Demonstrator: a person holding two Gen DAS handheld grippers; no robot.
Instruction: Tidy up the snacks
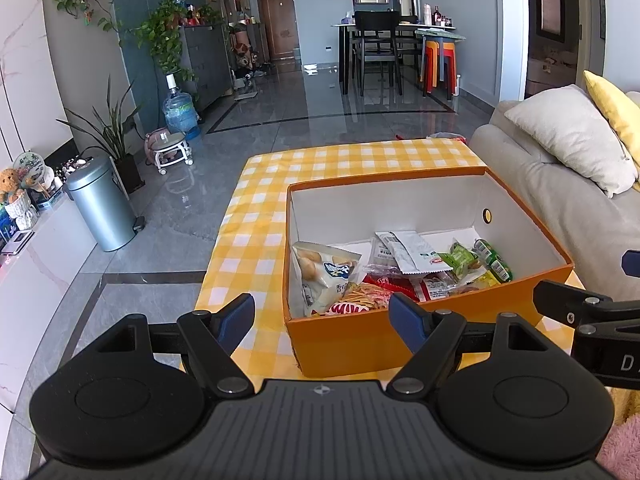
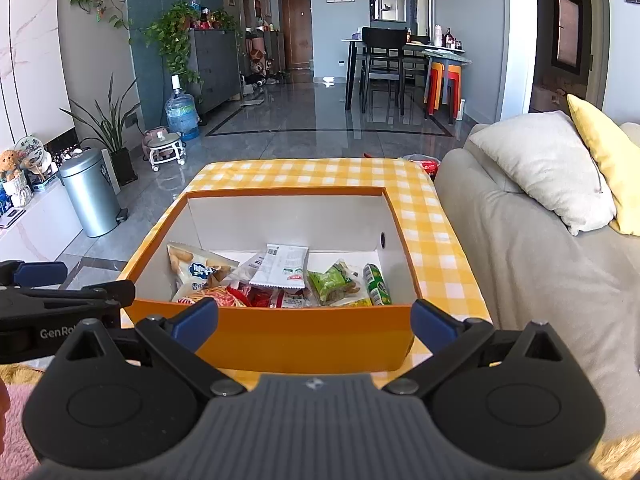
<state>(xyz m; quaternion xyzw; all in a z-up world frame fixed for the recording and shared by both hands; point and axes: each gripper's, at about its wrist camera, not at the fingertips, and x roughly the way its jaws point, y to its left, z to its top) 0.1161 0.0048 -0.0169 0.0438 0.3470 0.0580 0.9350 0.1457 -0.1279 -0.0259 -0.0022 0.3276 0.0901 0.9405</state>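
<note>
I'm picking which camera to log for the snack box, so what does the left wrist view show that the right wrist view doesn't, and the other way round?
Only the left wrist view shows the right gripper at its right edge, and the yellow-rimmed hole in the box wall.

Only the right wrist view shows the left gripper at its left edge, and the red packet past the table's far corner.

Both show the orange box on the yellow checked tablecloth, holding the green can, green packet, white sachet and bun bag. Both grippers' jaws stand open and empty.
</note>
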